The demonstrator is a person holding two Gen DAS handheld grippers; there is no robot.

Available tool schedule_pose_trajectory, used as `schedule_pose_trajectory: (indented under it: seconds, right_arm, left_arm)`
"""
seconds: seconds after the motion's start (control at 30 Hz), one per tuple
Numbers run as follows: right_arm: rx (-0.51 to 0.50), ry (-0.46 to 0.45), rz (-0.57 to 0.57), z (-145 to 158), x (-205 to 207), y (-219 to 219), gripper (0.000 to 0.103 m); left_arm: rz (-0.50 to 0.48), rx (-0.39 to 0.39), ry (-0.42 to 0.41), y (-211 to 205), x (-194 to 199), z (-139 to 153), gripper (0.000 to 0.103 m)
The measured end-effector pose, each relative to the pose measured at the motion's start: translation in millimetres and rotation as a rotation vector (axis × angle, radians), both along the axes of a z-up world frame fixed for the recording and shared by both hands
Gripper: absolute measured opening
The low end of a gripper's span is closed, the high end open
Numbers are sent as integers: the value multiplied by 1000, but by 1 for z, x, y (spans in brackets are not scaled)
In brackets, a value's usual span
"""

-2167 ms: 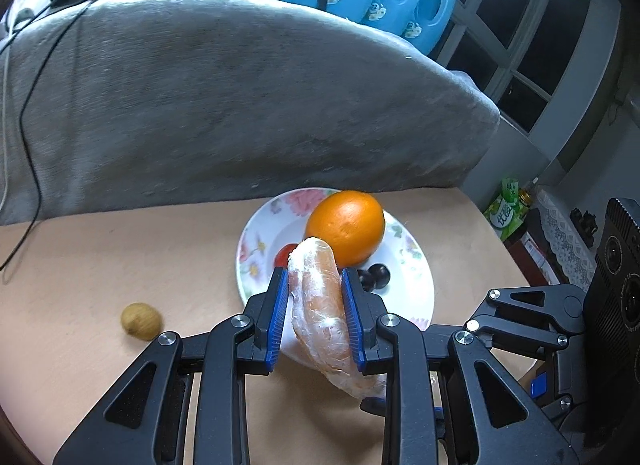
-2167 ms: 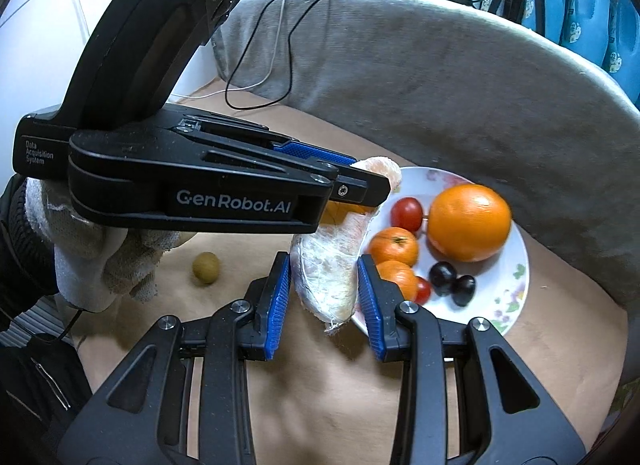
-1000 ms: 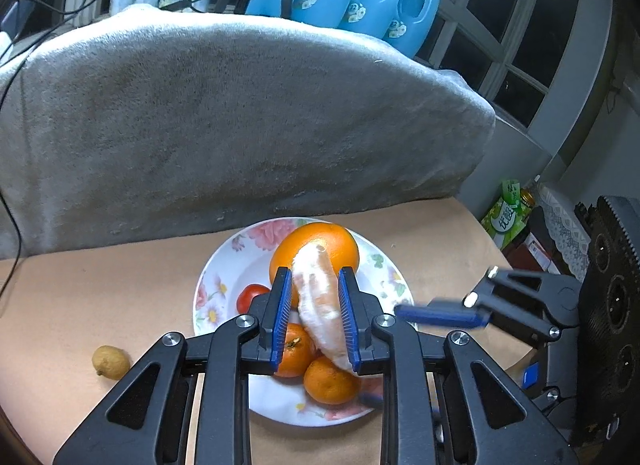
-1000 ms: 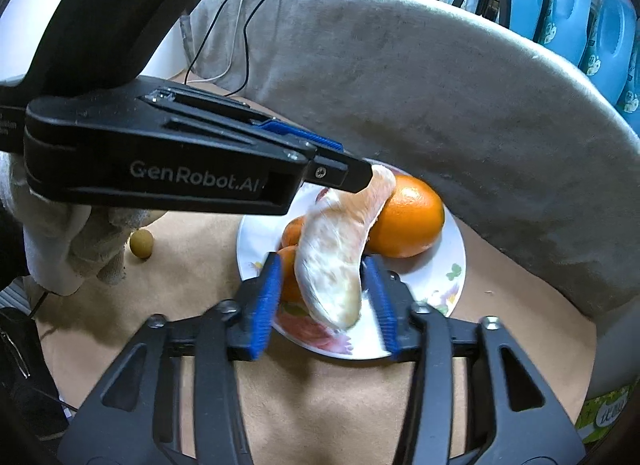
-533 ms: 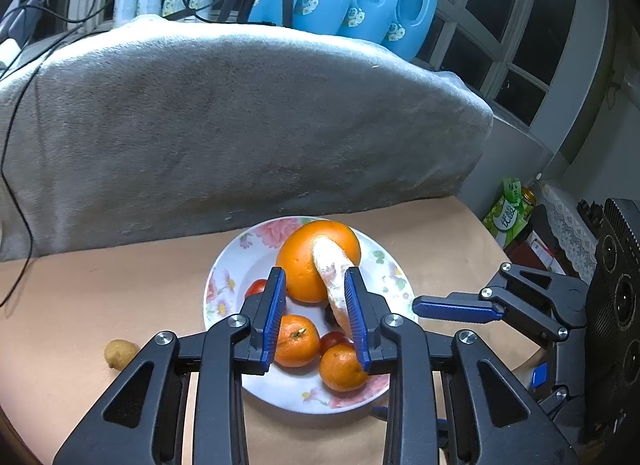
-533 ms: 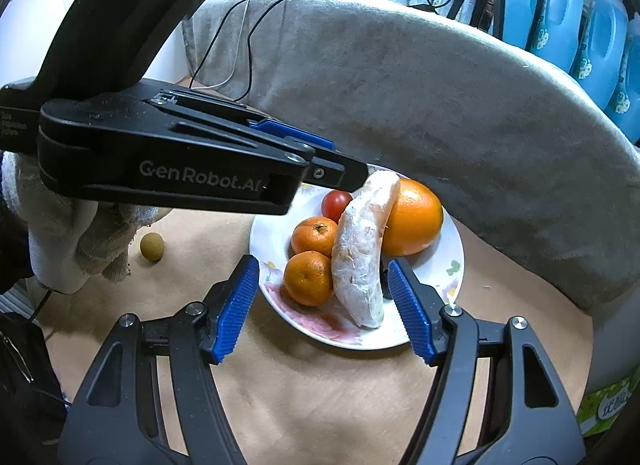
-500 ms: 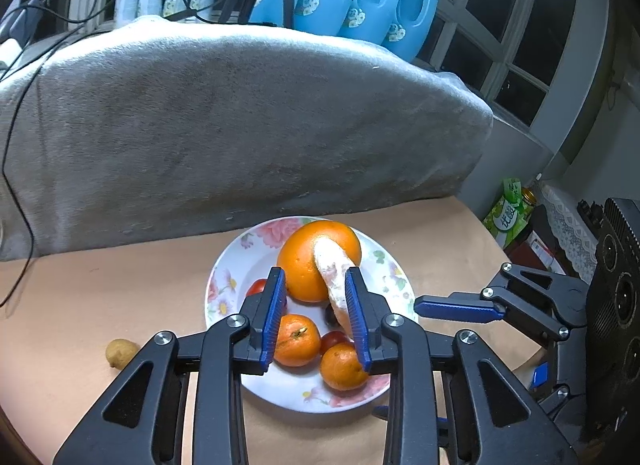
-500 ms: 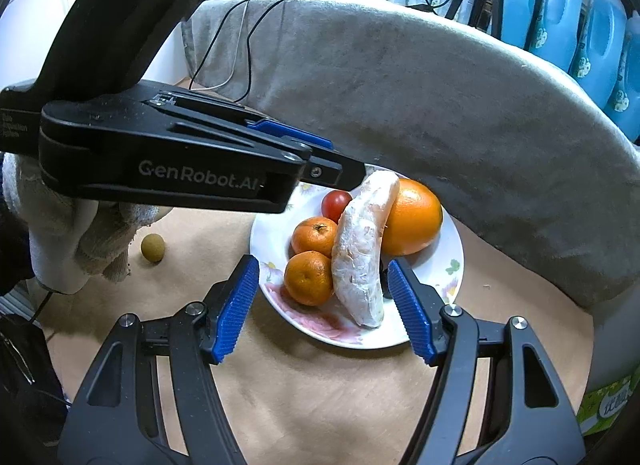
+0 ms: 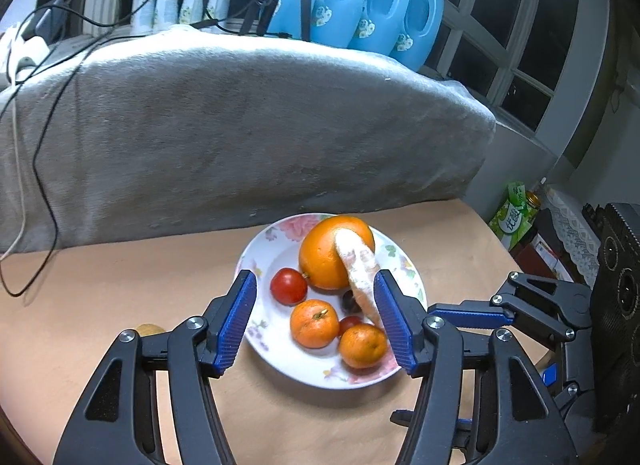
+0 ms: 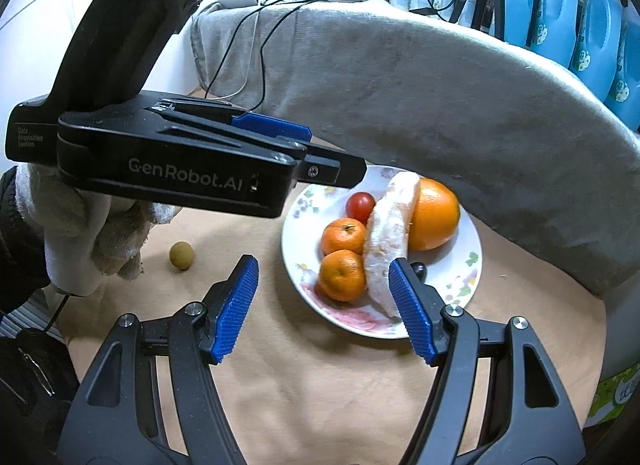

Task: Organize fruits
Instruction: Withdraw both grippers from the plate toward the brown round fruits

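Observation:
A flowered plate [image 9: 276, 249] holds a big orange [image 9: 328, 257], two mandarins [image 9: 314, 323], cherry tomatoes [image 9: 289, 285] and a dark grape [image 9: 350, 301]. A pale peeled fruit segment [image 9: 356, 265] lies on the plate and leans on the orange. My left gripper [image 9: 318, 319] hovers over the plate's near side. Its jaws are opening, and the segment lies free beside the right pad. In the right wrist view the segment [image 10: 386, 241] rests on the plate [image 10: 460, 285]. My right gripper [image 10: 326, 301] stands open just in front of it, gripping nothing.
A small brown-green fruit [image 10: 182, 255] lies on the tan table left of the plate. A gloved hand [image 10: 80, 233] holds the left gripper. A grey blanket-covered hump [image 9: 240, 125] rises right behind the plate, with blue bottles [image 9: 380, 5] and cables beyond it.
The left gripper has let go of the pale segment and its jaws have spread wide. The segment now lies on the plate against the orange. The right gripper's jaws widened and drew back slightly.

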State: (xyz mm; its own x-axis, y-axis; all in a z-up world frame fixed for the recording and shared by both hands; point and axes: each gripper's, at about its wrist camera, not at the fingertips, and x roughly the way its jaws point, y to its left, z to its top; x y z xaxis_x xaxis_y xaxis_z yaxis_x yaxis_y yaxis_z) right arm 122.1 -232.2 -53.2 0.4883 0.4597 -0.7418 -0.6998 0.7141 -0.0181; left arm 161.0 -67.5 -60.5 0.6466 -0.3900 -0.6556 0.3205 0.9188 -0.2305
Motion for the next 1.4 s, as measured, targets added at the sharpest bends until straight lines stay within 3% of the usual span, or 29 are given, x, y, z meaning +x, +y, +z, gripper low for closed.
schedule_pose_trajectory:
  seconds: [0.83,1.4]
  right_arm:
    - [139,149,-3,-6,-6,15,71]
    - [141,200,64,-18,-20,53,71]
  left_arm:
    - [65,27,-33,39,-36,-3,61]
    - [121,32,35,84,-39,-38,61]
